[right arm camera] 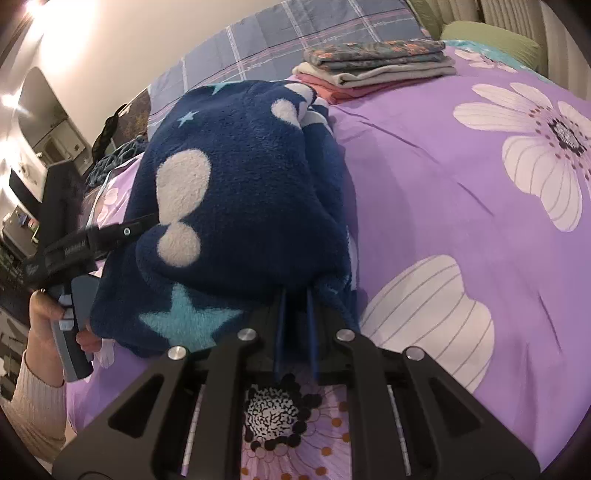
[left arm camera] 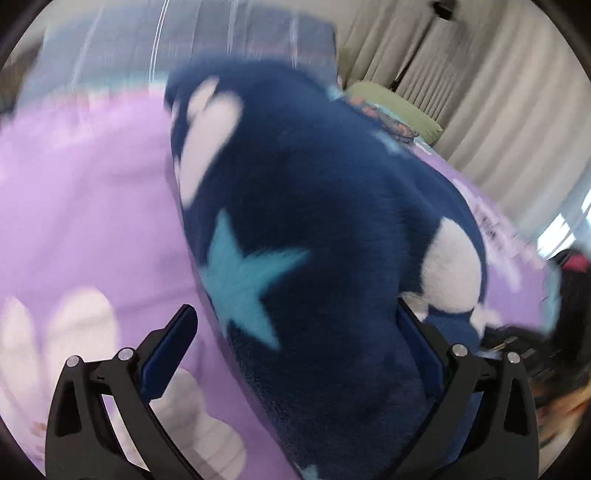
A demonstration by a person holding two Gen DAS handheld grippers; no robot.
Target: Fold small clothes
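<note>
A dark blue fleece garment [right arm camera: 240, 192] with white blotches and light blue stars lies bunched on the purple flowered bedspread [right arm camera: 443, 192]. My right gripper [right arm camera: 295, 295] is shut on the garment's near edge, its two blue pads close together under the fabric. In the blurred left wrist view the same fleece [left arm camera: 325, 206] fills the middle. My left gripper [left arm camera: 295, 310] stands open wide around it. The left finger [left arm camera: 173, 343] is clear of the cloth, while the fleece partly hides the right finger [left arm camera: 421, 339]. A hand [right arm camera: 44, 314] holds the left gripper's handle at the bed's left side.
A stack of folded clothes [right arm camera: 373, 66] sits at the far side of the bed, in front of a plaid pillow [right arm camera: 295, 33] and a green pillow [right arm camera: 491, 37]. Curtains [left arm camera: 480, 92] hang beyond the bed. Dark clutter [right arm camera: 110, 155] lies past the bed's left edge.
</note>
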